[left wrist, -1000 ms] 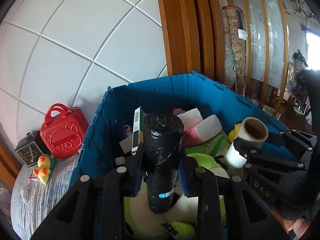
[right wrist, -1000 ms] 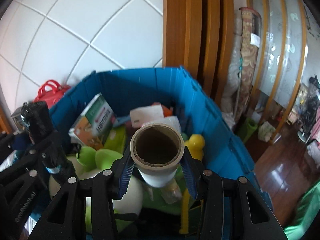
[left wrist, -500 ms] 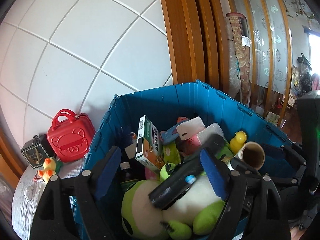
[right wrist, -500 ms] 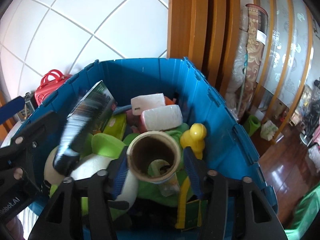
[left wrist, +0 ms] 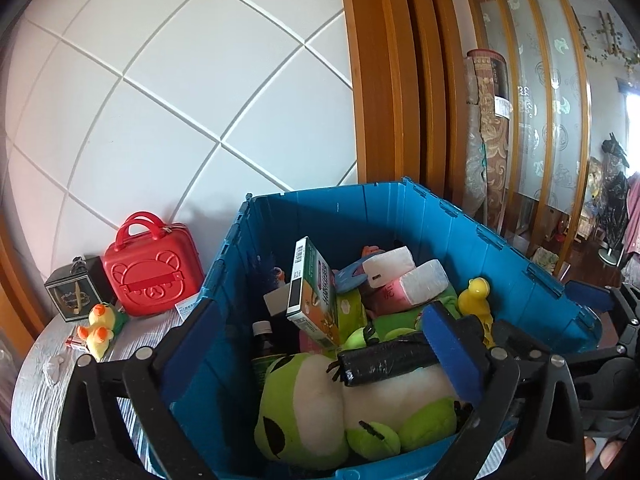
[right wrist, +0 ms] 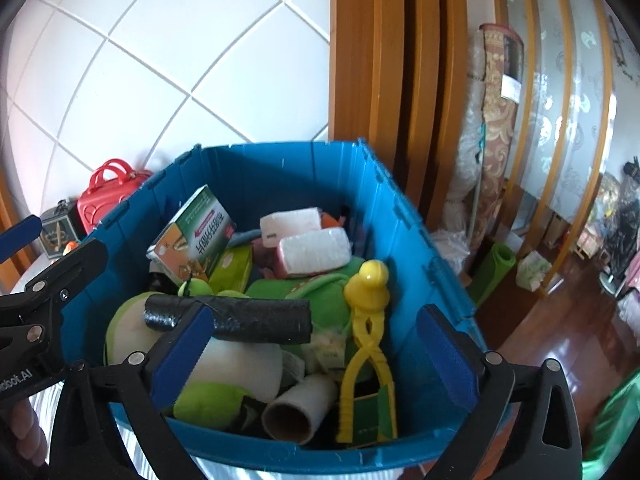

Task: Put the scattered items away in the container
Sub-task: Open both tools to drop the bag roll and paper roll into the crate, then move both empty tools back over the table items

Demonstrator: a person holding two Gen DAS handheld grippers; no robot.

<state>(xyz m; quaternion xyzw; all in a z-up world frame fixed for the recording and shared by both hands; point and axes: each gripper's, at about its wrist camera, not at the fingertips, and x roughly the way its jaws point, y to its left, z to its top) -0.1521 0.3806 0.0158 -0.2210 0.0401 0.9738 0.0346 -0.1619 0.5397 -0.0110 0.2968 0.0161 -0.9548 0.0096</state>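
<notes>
The blue container (left wrist: 500, 248) (right wrist: 404, 216) is full of toys and packets. A black wrapped roll (left wrist: 384, 360) (right wrist: 240, 320) lies across the green-and-white plush frog (left wrist: 320, 412) inside it. A white cardboard tube (right wrist: 296, 408) lies at the bin's near wall beside yellow duck-headed tongs (right wrist: 368, 320). My left gripper (left wrist: 320, 348) hangs over the bin with its jaws opening wide, and its pads touch nothing. My right gripper (right wrist: 312, 352) is likewise opening over the near rim, holding nothing. Each gripper shows at the edge of the other's view.
On the grey table left of the bin stand a red bear-face case (left wrist: 152, 268), a small black box (left wrist: 74, 296) and a yellow duck toy (left wrist: 98, 328). A tiled white wall is behind. A wooden door frame (right wrist: 372, 80) and a rolled carpet (right wrist: 500, 120) stand to the right.
Both grippers opened and drew back slightly. The black roll dropped from the left gripper onto the plush frog, and the cardboard tube fell from the right gripper into the bin's near side.
</notes>
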